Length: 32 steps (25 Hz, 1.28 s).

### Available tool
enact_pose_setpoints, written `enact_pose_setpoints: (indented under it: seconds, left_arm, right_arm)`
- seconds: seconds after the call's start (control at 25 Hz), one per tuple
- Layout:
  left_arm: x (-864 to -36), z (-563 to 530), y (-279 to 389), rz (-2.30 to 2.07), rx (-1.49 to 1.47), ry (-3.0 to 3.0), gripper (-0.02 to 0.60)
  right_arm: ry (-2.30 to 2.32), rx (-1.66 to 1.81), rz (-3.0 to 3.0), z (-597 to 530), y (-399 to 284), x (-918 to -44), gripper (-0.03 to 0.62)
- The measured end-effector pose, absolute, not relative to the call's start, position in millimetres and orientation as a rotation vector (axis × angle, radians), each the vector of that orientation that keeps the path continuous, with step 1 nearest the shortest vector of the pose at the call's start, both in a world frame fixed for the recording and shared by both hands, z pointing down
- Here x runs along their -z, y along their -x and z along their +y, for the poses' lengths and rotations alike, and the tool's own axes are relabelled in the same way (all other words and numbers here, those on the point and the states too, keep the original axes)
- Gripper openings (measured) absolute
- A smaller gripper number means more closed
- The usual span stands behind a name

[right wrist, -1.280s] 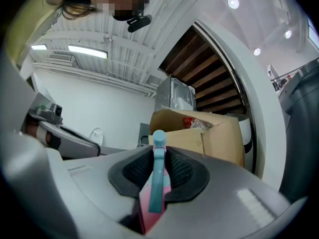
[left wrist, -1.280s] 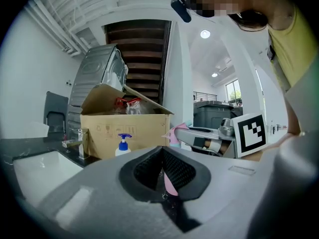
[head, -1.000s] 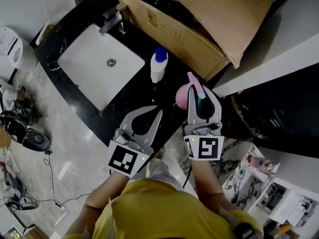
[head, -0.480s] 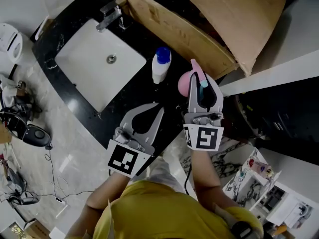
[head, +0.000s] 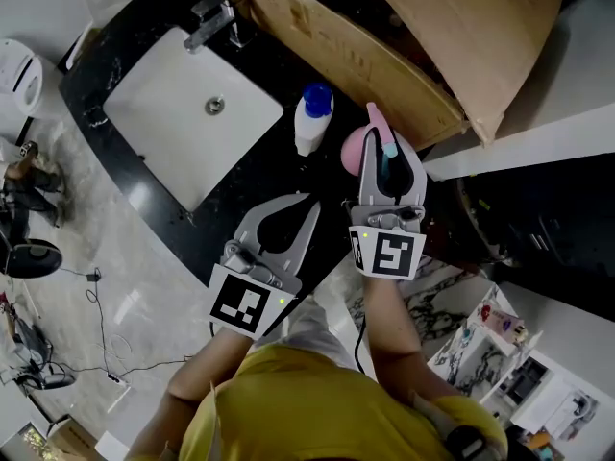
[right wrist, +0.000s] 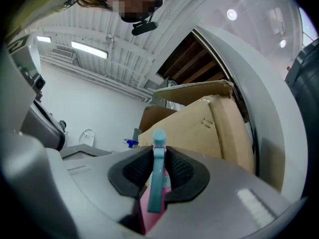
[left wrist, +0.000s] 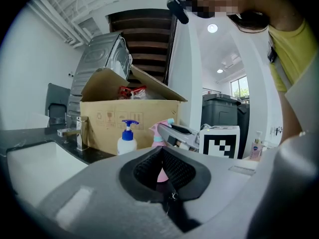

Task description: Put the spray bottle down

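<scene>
The pink spray bottle (head: 355,149) with its teal trigger (right wrist: 158,178) is clamped by the neck in my right gripper (head: 388,154), which is shut on it. It is over the black countertop (head: 252,176), just right of a white pump bottle (head: 309,123) and in front of the cardboard box (head: 384,41). Whether its base touches the counter is hidden. My left gripper (head: 306,203) hovers near the counter's front edge, shut and empty. Its own view shows the spray bottle (left wrist: 160,129) past its jaw tips (left wrist: 160,150).
A white sink (head: 187,113) with a chrome faucet (head: 215,22) fills the counter's left part. The open cardboard box (left wrist: 130,114) lines the back. The pump bottle (left wrist: 127,140) stands between sink and spray bottle. Cables and gear lie on the marble floor (head: 96,286) at left.
My right gripper has carried the spray bottle farther over the counter toward the box and a little lower. The left gripper has shifted only slightly.
</scene>
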State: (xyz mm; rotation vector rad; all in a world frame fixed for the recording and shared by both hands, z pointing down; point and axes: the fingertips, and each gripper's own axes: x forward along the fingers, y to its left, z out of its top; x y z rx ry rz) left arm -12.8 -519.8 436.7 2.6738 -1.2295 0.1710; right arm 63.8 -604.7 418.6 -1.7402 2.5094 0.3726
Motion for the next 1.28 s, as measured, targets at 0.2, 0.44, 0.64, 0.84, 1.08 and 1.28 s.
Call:
enact_pose_setpoints:
  seconds: [0.2,0.44,0.64,0.84,1.08,1.28]
  left_arm:
    - [-436.5,-517.7,12.2,-1.221,-0.167,-2.673,0.0]
    - [-430.4,-511.6,13.0,-1.214,-0.146,-2.68,0.0]
    - [-419.0,-498.7,15.2,-1.214,-0.123,-2.69,0.0]
    - [-407.0,-477.7,16.9,-1.209,-0.087,-2.724,0.0]
    - [-397.1,-445.3,20.7,-1.199,-0.068,-2.744,0.0]
    - [-385.7,-426.3,28.1,-1.221,-0.055,-2.76,0.0]
  right_arm:
    - [1.778,-0.315,2.547,-604.4,-66.8,-426.5,0.141]
    - [1.832,-0.292,2.596,-590.3,-76.3,-433.9,0.169]
    - [1.892,-0.252,2.615,-562.0,-88.8,-435.6,0.173]
    - [1.934,-0.225,2.638,-522.3,-92.7,-434.7,0.173]
    - [1.983,-0.083,2.656,-475.6,-95.4,-432.0,0.123]
    - [2.016,-0.053,2.622,-440.2,-100.8,-411.9,0.024]
